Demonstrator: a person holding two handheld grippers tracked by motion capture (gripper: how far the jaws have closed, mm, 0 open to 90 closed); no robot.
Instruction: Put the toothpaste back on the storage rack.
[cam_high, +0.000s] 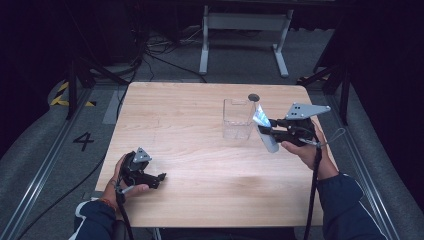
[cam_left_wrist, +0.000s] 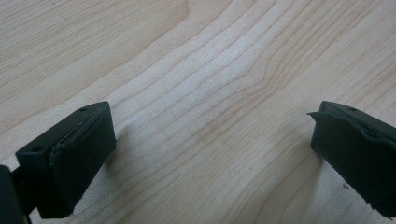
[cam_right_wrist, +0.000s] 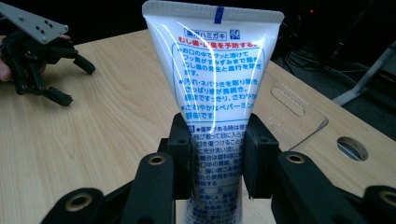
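Observation:
A white toothpaste tube (cam_right_wrist: 212, 60) with blue Japanese print stands between the jaws of my right gripper (cam_right_wrist: 217, 158), which is shut on its lower part, crimped end up. From above, the tube (cam_high: 262, 120) hangs tilted just right of a clear plastic container (cam_high: 237, 120), with the right gripper (cam_high: 266, 132) above the table's right side. My left gripper (cam_high: 161, 180) rests low at the near left of the table. Its jaws stand wide apart over bare wood, and the left gripper (cam_left_wrist: 210, 154) holds nothing.
The wooden table (cam_high: 190, 150) has a round hole (cam_high: 253, 97) near its far edge, behind the container (cam_right_wrist: 294, 112). The hole (cam_right_wrist: 351, 148) lies to the right past the tube. Beyond the table there are a white frame's legs (cam_high: 245, 30), cables and dark stands.

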